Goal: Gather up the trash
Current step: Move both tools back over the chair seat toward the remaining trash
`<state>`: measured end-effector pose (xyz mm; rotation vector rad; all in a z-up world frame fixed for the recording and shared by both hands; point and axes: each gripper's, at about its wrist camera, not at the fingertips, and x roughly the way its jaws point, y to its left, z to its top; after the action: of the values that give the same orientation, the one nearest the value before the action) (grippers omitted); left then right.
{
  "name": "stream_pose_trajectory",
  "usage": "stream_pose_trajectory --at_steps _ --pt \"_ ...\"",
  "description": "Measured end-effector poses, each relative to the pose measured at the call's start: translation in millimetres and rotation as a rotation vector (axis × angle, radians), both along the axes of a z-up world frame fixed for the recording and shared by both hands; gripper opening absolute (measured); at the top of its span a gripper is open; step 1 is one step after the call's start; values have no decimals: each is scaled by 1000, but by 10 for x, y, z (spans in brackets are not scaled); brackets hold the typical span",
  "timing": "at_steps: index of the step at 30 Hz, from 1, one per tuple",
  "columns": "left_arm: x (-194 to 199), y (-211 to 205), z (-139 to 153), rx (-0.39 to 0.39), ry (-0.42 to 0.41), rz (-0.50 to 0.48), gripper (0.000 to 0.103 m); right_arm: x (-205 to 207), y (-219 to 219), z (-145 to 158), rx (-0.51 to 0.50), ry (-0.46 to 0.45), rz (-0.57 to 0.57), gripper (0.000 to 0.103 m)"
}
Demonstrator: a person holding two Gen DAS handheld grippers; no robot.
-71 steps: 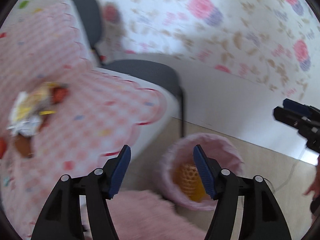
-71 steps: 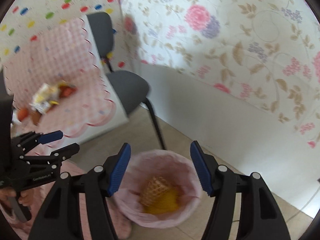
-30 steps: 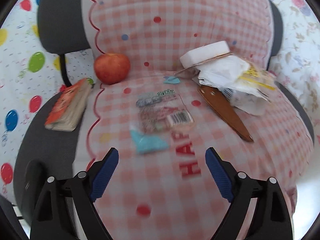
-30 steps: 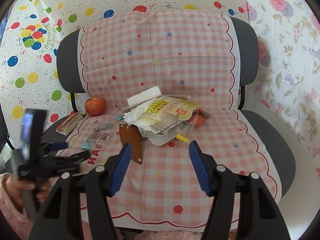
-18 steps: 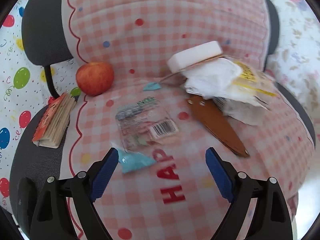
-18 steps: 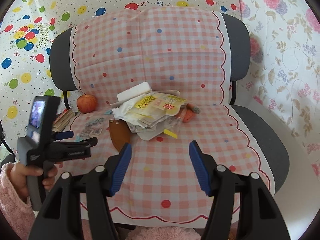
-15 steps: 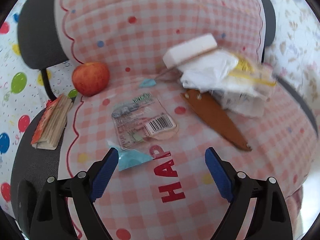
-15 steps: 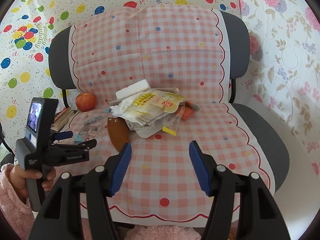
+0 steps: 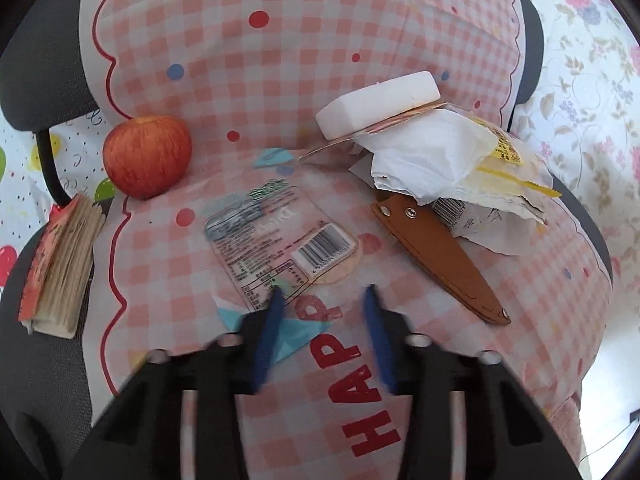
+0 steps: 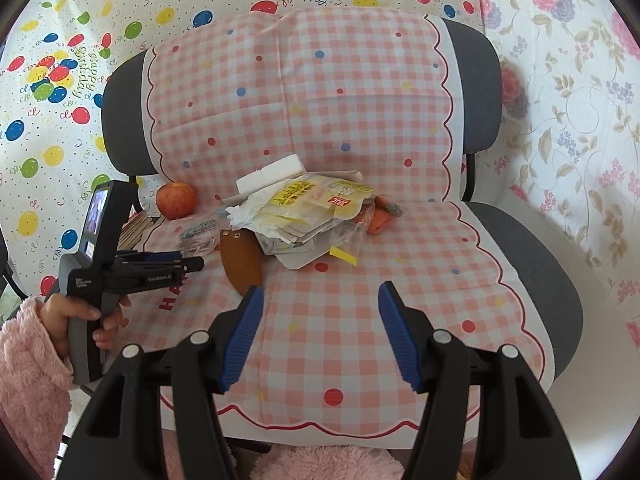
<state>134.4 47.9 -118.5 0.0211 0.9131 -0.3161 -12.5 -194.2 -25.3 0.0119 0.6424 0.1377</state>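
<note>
A clear plastic wrapper with a barcode (image 9: 276,240) lies flat on the pink checked chair cover (image 9: 520,360). My left gripper (image 9: 322,292) hovers just at its near edge, jaws partly closed and blurred, with nothing between them. A small blue scrap (image 9: 296,336) lies under the left finger. A heap of white tissue and yellow wrappers (image 9: 448,164) lies to the right, also in the right wrist view (image 10: 308,208). My right gripper (image 10: 320,292) is open and empty over the seat front. The left gripper shows there too (image 10: 192,262).
A red apple (image 9: 146,156), a small notepad (image 9: 60,264), a white foam block (image 9: 380,104) and a brown leather sheath (image 9: 440,256) lie on the seat. An orange item (image 10: 380,216) sits behind the heap. Floral wall stands at right.
Both grippers swung from the pink bin to the chair. My left gripper moved in low toward the barcode wrapper and its jaws have narrowed. The right gripper stays open, nearly still.
</note>
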Motion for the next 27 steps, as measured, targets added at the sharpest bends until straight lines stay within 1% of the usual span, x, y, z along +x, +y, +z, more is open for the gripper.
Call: stream_pose_trajectory --at_steps 1,3,5,10,12,13,14,15,16,17,19,23,25,26,27 --pt "-10 5 4 11 -4 0 0 -3 12 1 -5 -2 1 59" --pt "-49 57 8 11 -6 15 0 -1 43 11 -14 -3 9 59" --pt "-130 131 37 11 -25 28 0 5 74 23 -23 -6 16 59" --pt "-517 389 325 -70 -111 50 0 86 190 91 -48 -26 49 59" --pt "-571 451 402 -66 -132 75 6 158 254 94 -52 -25 54 59" --pt "-541 460 405 -46 -124 91 31 181 276 94 -47 -25 56 59" --pt "-505 445 408 -29 -125 107 75 211 304 90 -38 -24 60 61" --pt "-462 441 409 3 -147 146 89 224 320 86 -32 -24 62 62" --pt "-422 426 413 21 -168 169 89 240 340 81 -27 -23 66 62" --pt "-373 417 415 29 -172 173 89 251 358 76 -25 -22 69 62" --pt "-219 358 404 28 -140 173 90 269 382 60 -28 -16 73 62" --pt "39 174 281 94 -95 191 89 266 367 56 -24 -14 68 62" --pt "136 76 204 103 -68 183 88 257 322 52 -20 -14 56 62" --pt "156 45 177 110 -61 185 83 252 300 48 -19 -14 52 62" --pt "188 7 139 123 -54 189 76 251 274 41 -17 -12 47 62"
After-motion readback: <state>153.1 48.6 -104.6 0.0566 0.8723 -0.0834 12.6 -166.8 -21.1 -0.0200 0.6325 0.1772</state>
